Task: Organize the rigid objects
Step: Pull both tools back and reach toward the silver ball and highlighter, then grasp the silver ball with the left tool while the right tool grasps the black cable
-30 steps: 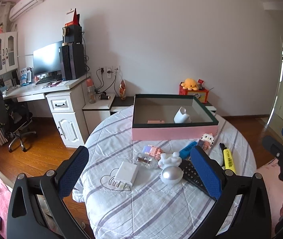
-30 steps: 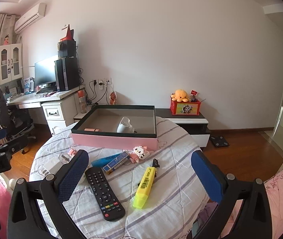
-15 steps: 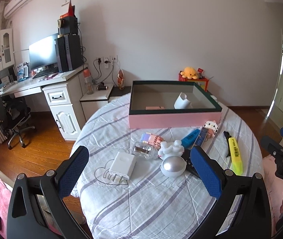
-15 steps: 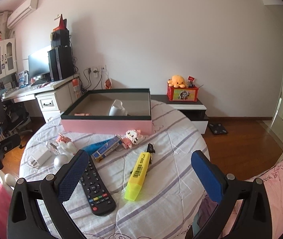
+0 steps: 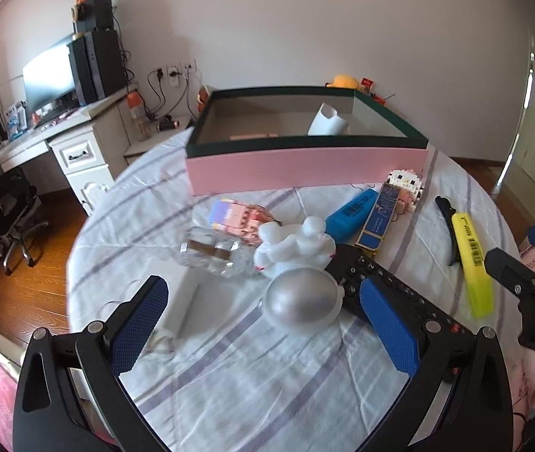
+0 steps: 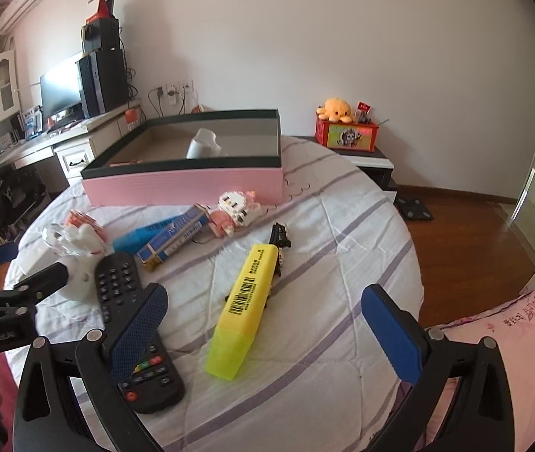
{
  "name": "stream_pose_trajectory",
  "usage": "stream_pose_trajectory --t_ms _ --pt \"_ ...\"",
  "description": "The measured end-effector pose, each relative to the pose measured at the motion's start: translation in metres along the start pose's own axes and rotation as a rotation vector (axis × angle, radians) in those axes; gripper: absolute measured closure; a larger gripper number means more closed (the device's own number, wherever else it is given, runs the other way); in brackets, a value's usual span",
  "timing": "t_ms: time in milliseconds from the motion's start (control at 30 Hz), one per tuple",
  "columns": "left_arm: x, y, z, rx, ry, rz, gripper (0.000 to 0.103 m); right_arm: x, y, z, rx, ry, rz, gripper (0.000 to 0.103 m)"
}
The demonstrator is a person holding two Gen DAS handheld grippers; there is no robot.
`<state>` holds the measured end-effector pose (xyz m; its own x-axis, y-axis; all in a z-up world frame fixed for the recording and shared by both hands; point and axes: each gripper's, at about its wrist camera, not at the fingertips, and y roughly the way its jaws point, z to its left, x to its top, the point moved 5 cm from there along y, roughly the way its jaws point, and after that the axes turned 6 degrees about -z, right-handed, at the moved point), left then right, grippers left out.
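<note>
A pink box with a dark green rim [image 5: 305, 164] [image 6: 180, 184] stands at the far side of the round table and holds a white cup [image 5: 327, 122] [image 6: 201, 145]. My left gripper [image 5: 267, 324] is open, with a silver dome [image 5: 301, 299] lying between its fingers. Behind the dome sit a white figurine [image 5: 297, 245], a clear glass bottle [image 5: 214, 256] and a white charger [image 5: 179, 301]. My right gripper [image 6: 263, 327] is open just in front of a yellow highlighter [image 6: 244, 309]. A black remote [image 6: 131, 324] lies under its left finger [image 6: 139, 327].
A blue highlighter [image 6: 147, 235], a blue card box [image 6: 177, 239], a pink-and-white block toy [image 6: 235, 213] and a black clip [image 6: 280, 235] lie near the box. A desk with a monitor [image 5: 49, 79] stands left. A pink bed [image 6: 512, 320] lies right.
Both grippers have dropped lower and moved in over the table. The silver dome now sits between the left fingers, and the yellow highlighter lies close ahead of the right fingers.
</note>
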<state>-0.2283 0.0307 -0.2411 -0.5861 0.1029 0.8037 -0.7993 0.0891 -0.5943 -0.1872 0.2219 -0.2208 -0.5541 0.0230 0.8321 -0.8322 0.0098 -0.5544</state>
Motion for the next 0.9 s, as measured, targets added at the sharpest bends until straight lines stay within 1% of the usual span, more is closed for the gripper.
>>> stream_pose_trajectory --t_ms 33,67,100,167,200,333,533,600,667,700,733,767,800,867,900 --pt "0.000 0.006 -0.001 -0.006 -0.005 0.005 0.005 -0.001 0.003 -0.001 0.003 0.001 0.007 0.000" --pt "0.000 0.012 -0.002 -0.015 -0.008 0.016 0.014 -0.002 0.007 -0.002 0.008 0.004 0.014 0.000" --pt "-0.001 0.018 -0.003 -0.026 -0.009 0.031 0.020 -0.003 0.011 -0.003 0.011 0.005 0.021 0.000" --pt "-0.002 0.027 -0.006 -0.058 -0.017 0.052 0.042 -0.004 0.016 -0.003 0.010 0.007 0.030 0.000" --pt "-0.003 0.031 -0.008 -0.068 -0.013 0.065 0.050 -0.005 0.020 -0.004 0.009 0.009 0.036 0.000" --pt "-0.005 0.030 -0.012 -0.065 0.021 0.056 0.050 -0.005 0.033 -0.003 0.010 0.015 0.058 0.000" --pt "-0.006 0.018 -0.003 -0.066 0.029 0.060 0.050 -0.006 0.045 0.003 0.019 0.014 0.074 0.000" --pt "-0.005 0.014 0.001 -0.055 0.034 0.053 0.050 -0.008 0.047 0.005 0.003 0.004 0.081 0.004" --pt "-0.004 0.010 0.005 -0.041 0.041 0.046 0.050 -0.009 0.049 0.006 0.013 0.002 0.090 0.019" --pt "-0.004 0.009 0.006 -0.038 0.042 0.045 0.050 -0.010 0.051 0.008 0.020 0.001 0.098 0.025" --pt "-0.004 0.007 0.007 -0.036 0.044 0.041 0.050 -0.011 0.052 0.008 0.026 -0.002 0.106 0.036" --pt "-0.003 0.006 0.007 -0.034 0.045 0.038 0.050 -0.013 0.052 0.009 0.026 -0.007 0.113 0.043" --pt "-0.003 0.005 0.008 -0.030 0.046 0.037 0.050 -0.013 0.052 0.009 0.025 -0.009 0.115 0.047" --pt "-0.003 0.004 0.008 -0.024 0.046 0.035 0.050 -0.014 0.050 0.011 0.045 -0.010 0.118 0.066" --pt "-0.004 0.003 0.009 -0.018 0.045 0.035 0.050 -0.014 0.050 0.011 0.051 -0.011 0.121 0.066"
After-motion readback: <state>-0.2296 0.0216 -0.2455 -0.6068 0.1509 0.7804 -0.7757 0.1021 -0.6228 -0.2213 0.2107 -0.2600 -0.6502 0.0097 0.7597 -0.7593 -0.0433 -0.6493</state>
